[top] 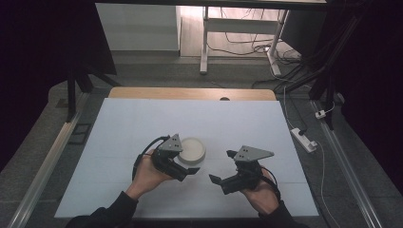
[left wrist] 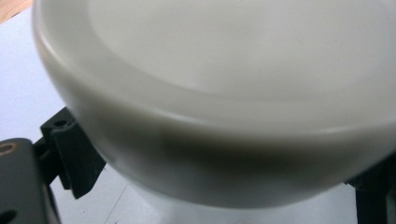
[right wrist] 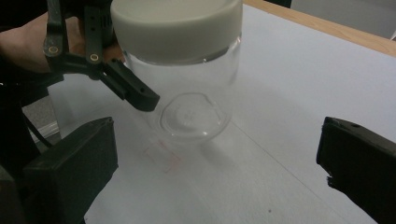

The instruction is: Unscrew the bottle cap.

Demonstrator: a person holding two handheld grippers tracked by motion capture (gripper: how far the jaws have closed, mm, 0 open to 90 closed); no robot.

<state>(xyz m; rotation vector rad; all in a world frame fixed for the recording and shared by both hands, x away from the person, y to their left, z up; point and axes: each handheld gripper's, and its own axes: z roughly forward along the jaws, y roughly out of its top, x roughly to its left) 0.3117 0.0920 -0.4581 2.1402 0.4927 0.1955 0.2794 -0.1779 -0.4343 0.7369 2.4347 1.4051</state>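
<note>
My left gripper [top: 190, 169] straddles a glass jar [right wrist: 187, 100] under its white lid [top: 192, 148], jaws apart. My right gripper [top: 223, 167] hangs nearby, wide open and empty

your left gripper view crops the blurred lid [left wrist: 224, 93] on three sides; it hides whether the left gripper [top: 183, 167] touches the glass.

Left hand-held gripper [top: 189, 167] touches the white-lidded jar [top: 192, 149]; right hand-held gripper [top: 222, 167] is apart.
</note>
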